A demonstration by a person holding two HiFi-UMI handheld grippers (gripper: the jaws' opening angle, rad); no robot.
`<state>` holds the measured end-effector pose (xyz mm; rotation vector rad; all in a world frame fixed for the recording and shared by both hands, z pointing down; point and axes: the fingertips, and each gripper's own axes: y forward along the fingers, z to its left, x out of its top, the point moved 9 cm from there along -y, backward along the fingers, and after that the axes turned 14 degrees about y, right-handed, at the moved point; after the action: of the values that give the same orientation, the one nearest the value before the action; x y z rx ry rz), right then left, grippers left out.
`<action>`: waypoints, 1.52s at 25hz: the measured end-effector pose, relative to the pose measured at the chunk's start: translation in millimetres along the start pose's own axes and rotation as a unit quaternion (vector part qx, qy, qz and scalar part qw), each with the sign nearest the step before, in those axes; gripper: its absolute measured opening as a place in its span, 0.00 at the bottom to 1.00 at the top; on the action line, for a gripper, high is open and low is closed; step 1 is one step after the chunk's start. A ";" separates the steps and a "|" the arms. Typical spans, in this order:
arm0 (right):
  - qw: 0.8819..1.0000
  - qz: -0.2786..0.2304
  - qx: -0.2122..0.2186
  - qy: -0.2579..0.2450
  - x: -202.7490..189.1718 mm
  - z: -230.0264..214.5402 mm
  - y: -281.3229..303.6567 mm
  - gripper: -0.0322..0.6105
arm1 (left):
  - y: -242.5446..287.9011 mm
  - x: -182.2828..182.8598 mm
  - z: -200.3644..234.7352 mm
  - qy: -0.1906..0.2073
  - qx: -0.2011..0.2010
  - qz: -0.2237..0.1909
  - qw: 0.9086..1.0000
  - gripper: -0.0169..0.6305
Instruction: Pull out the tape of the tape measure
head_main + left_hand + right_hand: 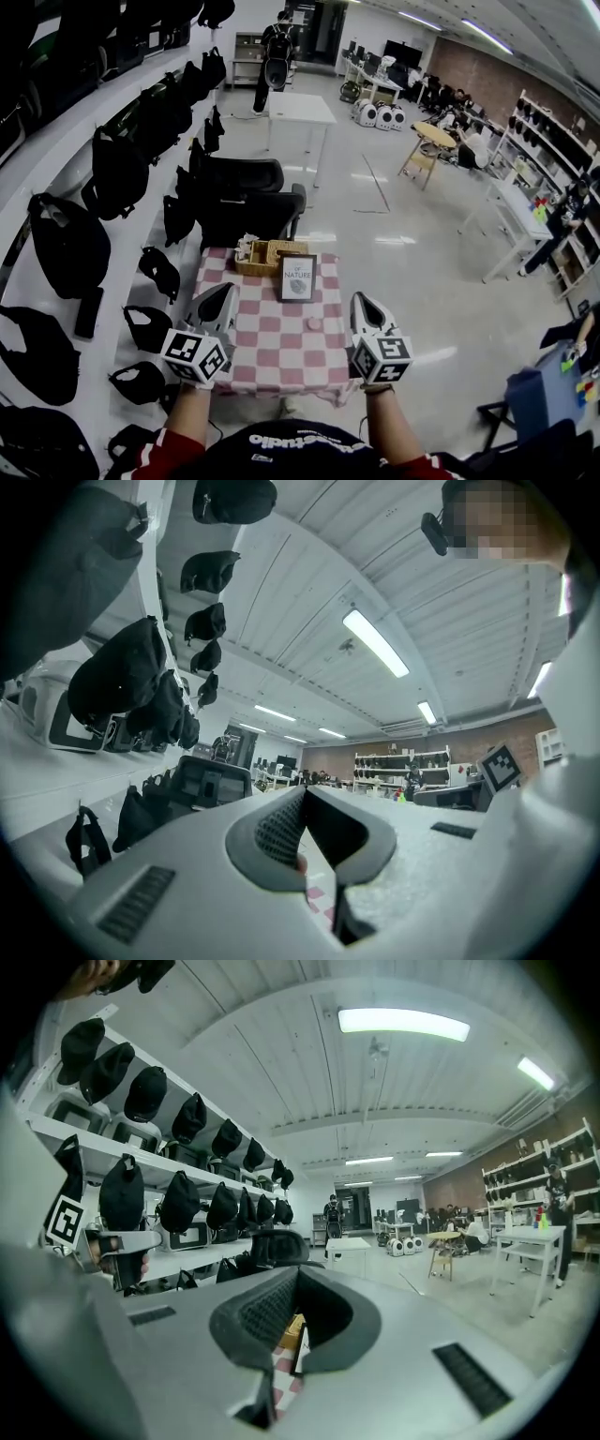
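On my left gripper [225, 292] and right gripper [364, 302] the fingers are pressed together, empty. The tape measure [314, 323] — the small pink disc, I judge — lies on the checked worktop [281, 358] ahead, between them, just near of the frame [297, 277]. If I arrive closed, I'd knock it skidding.

Bright, even indoor light comes from long ceiling tubes [403, 1023], which burn out to white glare in both gripper views. In the head view the pale glossy floor [422, 262] carries soft white reflections of them, and shadows are faint. Both gripper views are strongly fisheye: straight lines bow towards the edges and the corners fall to black. The nearest foreground looks slightly soft; the far room is sharper.
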<state>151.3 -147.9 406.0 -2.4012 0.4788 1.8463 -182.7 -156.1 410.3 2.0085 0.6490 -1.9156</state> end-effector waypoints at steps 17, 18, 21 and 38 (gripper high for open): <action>0.999 0.040 -0.001 0.005 -20.7 -22.1 41.8 0.42 | 33.8 -13.0 -10.4 0.003 -0.018 0.011 1.000 0.03; 0.999 0.043 -0.003 0.006 -24.0 -23.4 46.1 0.43 | 35.5 -13.8 -11.2 0.006 -0.021 0.014 1.000 0.03; 0.998 0.060 -0.010 0.009 -38.0 -27.7 57.1 0.43 | 39.2 -18.7 -14.2 0.014 -0.026 0.025 0.999 0.03; 0.987 0.145 -0.066 0.033 -138.5 -50.5 114.3 0.45 | 62.3 -59.1 -13.7 0.006 -0.028 0.071 0.997 0.03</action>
<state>133.7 -241.2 566.5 -2.6060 0.7725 1.9701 -140.1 -209.8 463.9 1.9774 0.5411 -1.7865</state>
